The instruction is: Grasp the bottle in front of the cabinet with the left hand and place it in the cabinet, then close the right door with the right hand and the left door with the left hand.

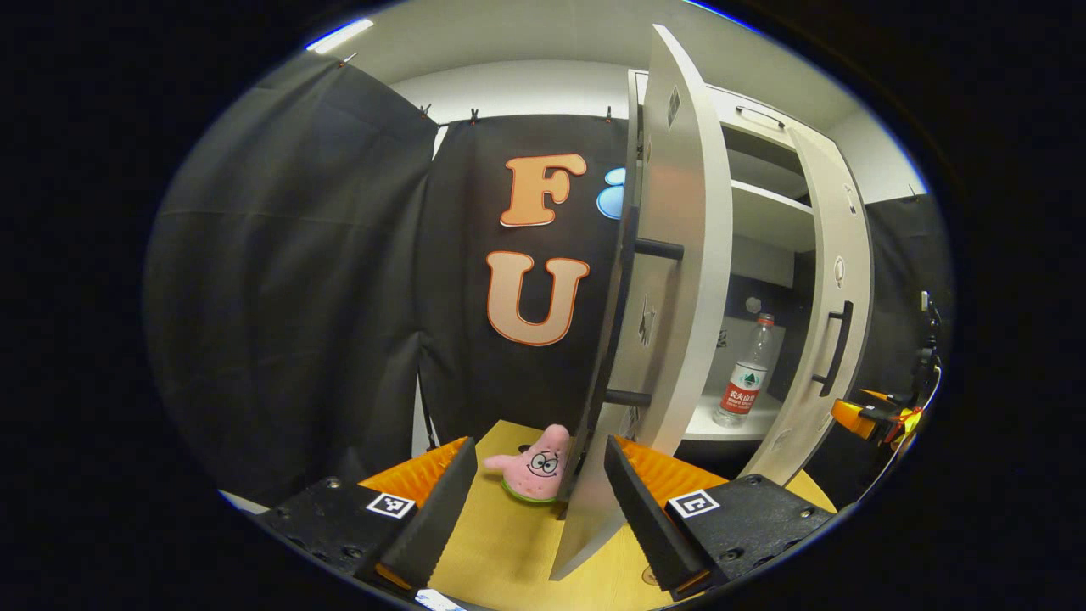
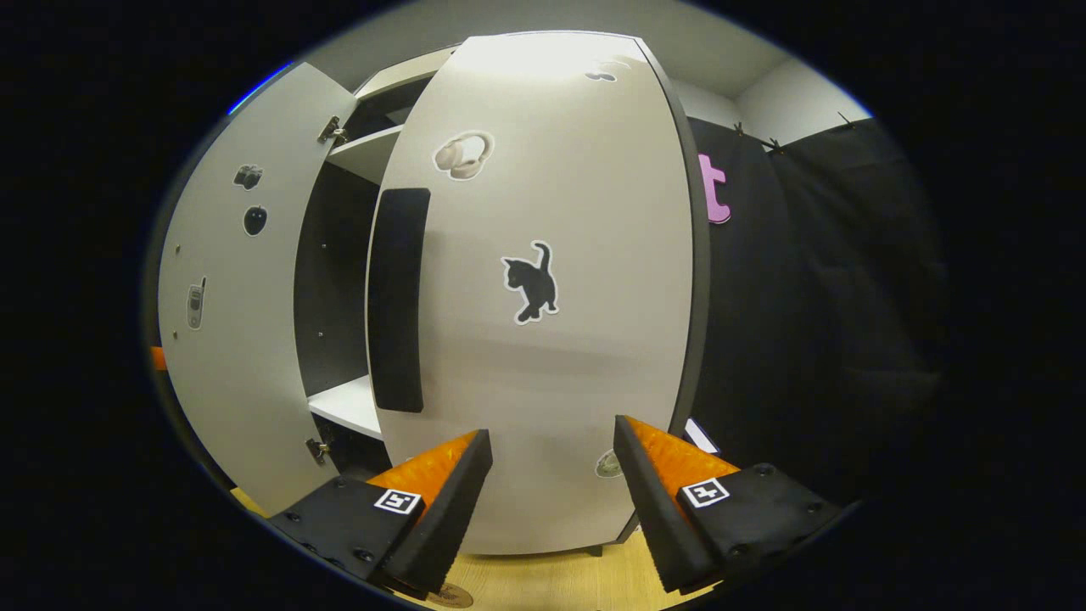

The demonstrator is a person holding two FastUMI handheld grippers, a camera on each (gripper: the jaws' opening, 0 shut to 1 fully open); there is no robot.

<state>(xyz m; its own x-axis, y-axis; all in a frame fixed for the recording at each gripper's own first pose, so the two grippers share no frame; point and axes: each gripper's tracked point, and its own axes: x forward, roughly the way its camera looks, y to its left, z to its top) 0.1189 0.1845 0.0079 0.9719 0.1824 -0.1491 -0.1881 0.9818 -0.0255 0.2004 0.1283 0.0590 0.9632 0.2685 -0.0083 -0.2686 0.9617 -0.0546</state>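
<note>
Already the bottle (image 1: 745, 373) stands inside the cabinet (image 1: 768, 208); both doors still hang open.
Left gripper (image 1: 539, 492) is spread wide, holding nothing, its fingers either side of the left door (image 1: 679, 280) edge; right gripper (image 2: 551, 484) gapes empty before the right door (image 2: 543, 288), close to its face. Doors look stiff, light boards on hinges (smooth, probably slippery): push flat on the panel, or hook the handle (image 2: 397, 297). A plush toy (image 1: 536, 465) lies beside the left door.

left gripper (image 1: 540, 492) jaws spread wide; right gripper (image 2: 551, 484) likewise parted, empty
</note>
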